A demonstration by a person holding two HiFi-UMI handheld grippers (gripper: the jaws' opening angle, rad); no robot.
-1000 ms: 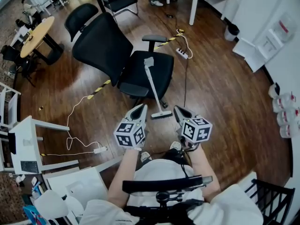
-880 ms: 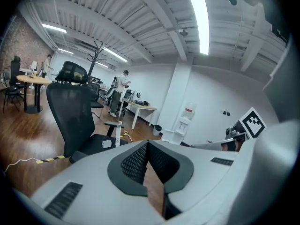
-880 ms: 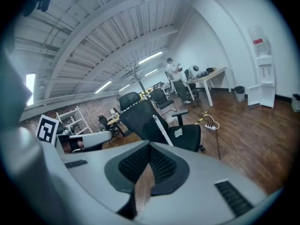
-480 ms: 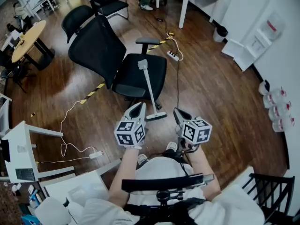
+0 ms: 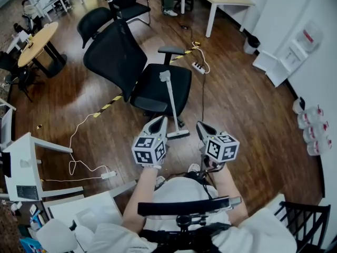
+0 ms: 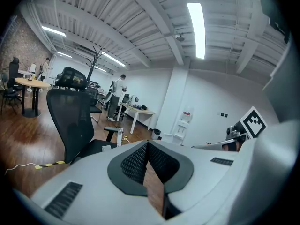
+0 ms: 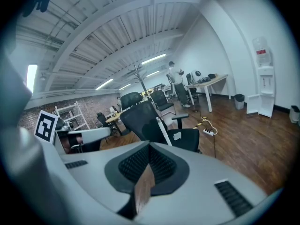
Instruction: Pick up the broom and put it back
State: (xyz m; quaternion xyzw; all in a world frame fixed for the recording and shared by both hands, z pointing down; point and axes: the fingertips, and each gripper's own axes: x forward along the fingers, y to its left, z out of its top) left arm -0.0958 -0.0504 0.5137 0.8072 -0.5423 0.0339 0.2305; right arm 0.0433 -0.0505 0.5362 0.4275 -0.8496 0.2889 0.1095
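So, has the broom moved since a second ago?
No. The broom still leans on the black chair, its head on the floor by the chair's base; only the camera shifted.

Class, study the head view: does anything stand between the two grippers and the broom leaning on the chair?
Nothing visible does. The broom leans on the black chair, its head resting just ahead of the left gripper and right gripper; only bare wooden floor lies between.
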